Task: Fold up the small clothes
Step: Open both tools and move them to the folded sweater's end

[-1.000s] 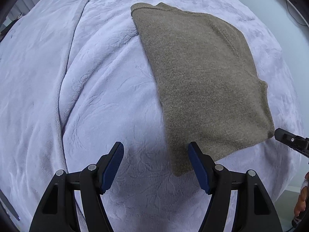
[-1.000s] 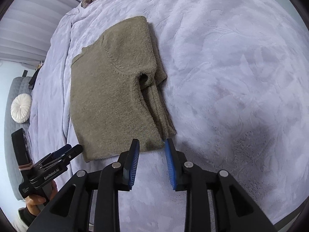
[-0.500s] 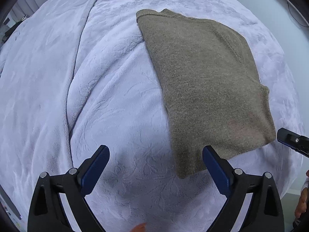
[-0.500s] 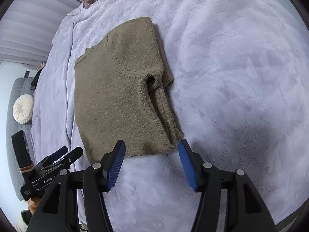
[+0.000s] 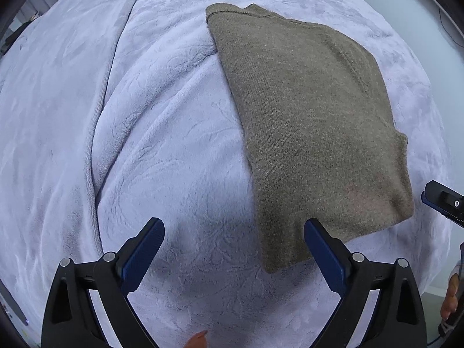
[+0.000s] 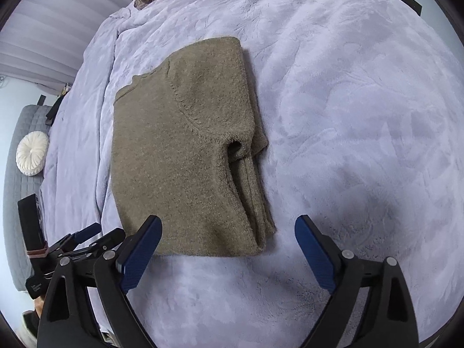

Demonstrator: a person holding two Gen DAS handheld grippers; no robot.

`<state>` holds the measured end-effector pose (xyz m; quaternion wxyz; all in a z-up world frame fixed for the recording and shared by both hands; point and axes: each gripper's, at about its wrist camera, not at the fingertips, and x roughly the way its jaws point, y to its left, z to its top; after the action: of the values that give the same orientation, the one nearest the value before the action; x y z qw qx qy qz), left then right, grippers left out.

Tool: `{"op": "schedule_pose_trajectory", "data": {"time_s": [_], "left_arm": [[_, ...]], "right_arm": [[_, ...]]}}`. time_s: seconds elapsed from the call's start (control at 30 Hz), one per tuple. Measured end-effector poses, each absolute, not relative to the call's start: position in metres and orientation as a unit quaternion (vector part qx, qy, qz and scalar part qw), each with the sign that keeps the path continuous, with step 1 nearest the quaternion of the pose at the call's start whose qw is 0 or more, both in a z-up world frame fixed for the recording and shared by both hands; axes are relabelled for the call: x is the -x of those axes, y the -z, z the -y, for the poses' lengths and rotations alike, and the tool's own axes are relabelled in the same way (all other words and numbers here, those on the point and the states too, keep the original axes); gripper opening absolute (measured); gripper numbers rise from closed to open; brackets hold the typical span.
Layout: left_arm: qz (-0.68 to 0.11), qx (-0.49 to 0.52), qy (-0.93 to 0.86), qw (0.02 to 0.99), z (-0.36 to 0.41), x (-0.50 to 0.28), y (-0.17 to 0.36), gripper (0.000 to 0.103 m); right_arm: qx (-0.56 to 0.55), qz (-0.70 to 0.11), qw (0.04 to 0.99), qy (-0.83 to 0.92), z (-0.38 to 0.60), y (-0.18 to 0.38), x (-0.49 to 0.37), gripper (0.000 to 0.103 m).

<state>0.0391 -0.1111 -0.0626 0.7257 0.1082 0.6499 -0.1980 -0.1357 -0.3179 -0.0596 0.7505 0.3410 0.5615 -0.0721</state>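
Left gripper (image 5: 233, 249) hangs released, its blue-padded jaws spread wide over a pale lavender plush blanket (image 5: 150, 133) covering the bed, nothing between them. Beyond it, toward one o'clock, lies the folded olive-brown knit sweater (image 5: 313, 121), flat on the blanket, its near corner just beside the gripper's right pad. Seen from the other side, the right gripper (image 6: 227, 243) has its jaws opening, grasping nothing; the sweater's (image 6: 185, 156) near edge lies just beyond its pads at twelve o'clock. A round white tufted cushion (image 6: 32, 153) sits at nine o'clock on grey quilted furniture.
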Motion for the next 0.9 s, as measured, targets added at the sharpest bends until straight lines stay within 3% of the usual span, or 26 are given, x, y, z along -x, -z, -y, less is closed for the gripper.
{"op": "schedule_pose_trajectory", "data": {"time_s": [0.6, 0.9], "left_arm": [[-0.651, -0.069, 0.203, 0.729, 0.119, -0.086, 0.062, 0.097], [-0.646, 0.027, 0.254, 0.719, 0.125, -0.125, 0.062, 0.097]], "right_arm": [[-0.409, -0.556, 0.722, 0.047, 0.354, 0.081, 0.116, 0.094], [-0.452, -0.52, 0.725, 0.006, 0.38, 0.087, 0.097, 0.094]]}}
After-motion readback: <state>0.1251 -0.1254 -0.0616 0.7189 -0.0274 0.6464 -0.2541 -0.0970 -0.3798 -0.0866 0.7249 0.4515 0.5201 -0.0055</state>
